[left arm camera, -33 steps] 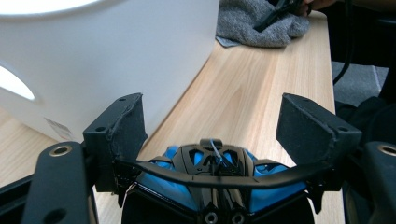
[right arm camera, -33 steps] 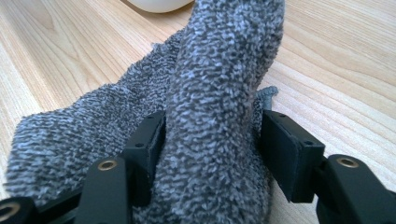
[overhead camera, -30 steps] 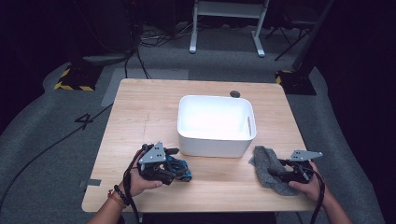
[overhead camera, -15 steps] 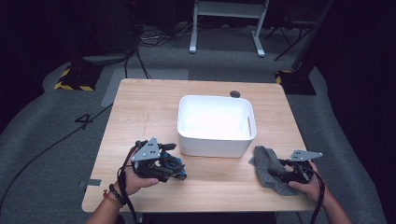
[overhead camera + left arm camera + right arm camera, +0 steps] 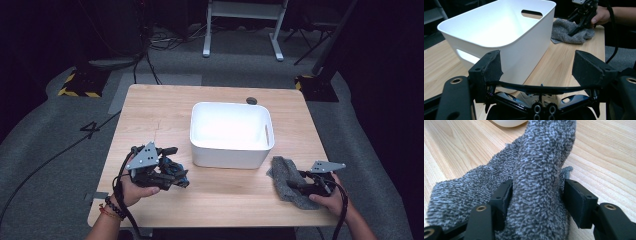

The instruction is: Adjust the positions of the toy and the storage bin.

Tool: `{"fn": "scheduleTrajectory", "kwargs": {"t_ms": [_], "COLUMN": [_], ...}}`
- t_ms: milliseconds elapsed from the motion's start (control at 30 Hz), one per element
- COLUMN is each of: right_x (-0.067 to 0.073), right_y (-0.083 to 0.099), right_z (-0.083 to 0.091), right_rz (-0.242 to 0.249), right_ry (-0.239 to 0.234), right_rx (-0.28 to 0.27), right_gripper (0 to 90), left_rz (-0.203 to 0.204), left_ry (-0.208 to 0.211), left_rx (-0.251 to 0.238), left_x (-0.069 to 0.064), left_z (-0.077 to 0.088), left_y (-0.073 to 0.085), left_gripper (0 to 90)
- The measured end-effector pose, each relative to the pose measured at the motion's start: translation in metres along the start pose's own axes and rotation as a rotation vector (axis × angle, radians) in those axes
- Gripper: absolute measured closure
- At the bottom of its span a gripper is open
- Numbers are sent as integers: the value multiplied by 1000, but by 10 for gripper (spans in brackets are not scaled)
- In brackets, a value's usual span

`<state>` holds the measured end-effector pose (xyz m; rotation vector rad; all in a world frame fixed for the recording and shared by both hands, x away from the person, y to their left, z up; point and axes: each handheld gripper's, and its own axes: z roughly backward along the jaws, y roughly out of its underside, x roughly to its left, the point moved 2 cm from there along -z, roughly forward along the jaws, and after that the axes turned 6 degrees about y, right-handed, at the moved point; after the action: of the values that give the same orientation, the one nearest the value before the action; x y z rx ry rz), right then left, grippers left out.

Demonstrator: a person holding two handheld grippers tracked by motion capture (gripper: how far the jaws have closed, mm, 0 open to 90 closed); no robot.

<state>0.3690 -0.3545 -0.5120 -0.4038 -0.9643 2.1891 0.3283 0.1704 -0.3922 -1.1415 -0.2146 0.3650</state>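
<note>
Fingers of the right gripper (image 5: 536, 192) are pinched on a raised fold of the grey cloth (image 5: 541, 165); both pads (image 5: 504, 195) press into the fabric from either side. Rest of the cloth lies flat on the wooden table (image 5: 604, 152).

Left gripper (image 5: 537, 68): fingers (image 5: 490, 65) spread wide, nothing between them. A thin black cable arcs across the gap near their base. Its camera looks across the table at the white bin (image 5: 499, 30), whose near corner sits just ahead.

High view:
- White bin (image 5: 231, 134) around table centre, empty, handle slots in its short walls.
- Grey cloth (image 5: 285, 177) at about 4 o'clock from the bin, just beside its near right corner, bunched, close to the table's near edge.
- Right gripper (image 5: 295, 184) sits on the cloth, hand behind it at 4 o'clock.
- Left gripper (image 5: 182, 181) at about 8 o'clock from the bin, near but apart from it, held above the table (image 5: 150, 115), grey plate on top.
- Small dark round object (image 5: 251, 100) on the table at the bin's 12 to 1 o'clock, just behind its far wall.

Left gripper view also catches the right hand (image 5: 600, 15) and its gripper on the cloth at roughly 1 o'clock.
</note>
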Motion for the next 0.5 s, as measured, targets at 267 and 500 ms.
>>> {"fn": "scheduleTrajectory", "kwargs": {"t_ms": [267,500], "right_x": [0,0], "right_y": [0,1], "right_z": [0,0], "right_rz": [-7,-9], "right_ry": [0,-2], "right_rx": [-1,-5], "right_gripper": [420,419], "left_rz": [18,23], "left_ry": [-33,-74], "left_rx": [5,6], "left_x": [11,27], "left_z": [11,18], "left_y": [-3,-11], "left_gripper": [244,244]}}
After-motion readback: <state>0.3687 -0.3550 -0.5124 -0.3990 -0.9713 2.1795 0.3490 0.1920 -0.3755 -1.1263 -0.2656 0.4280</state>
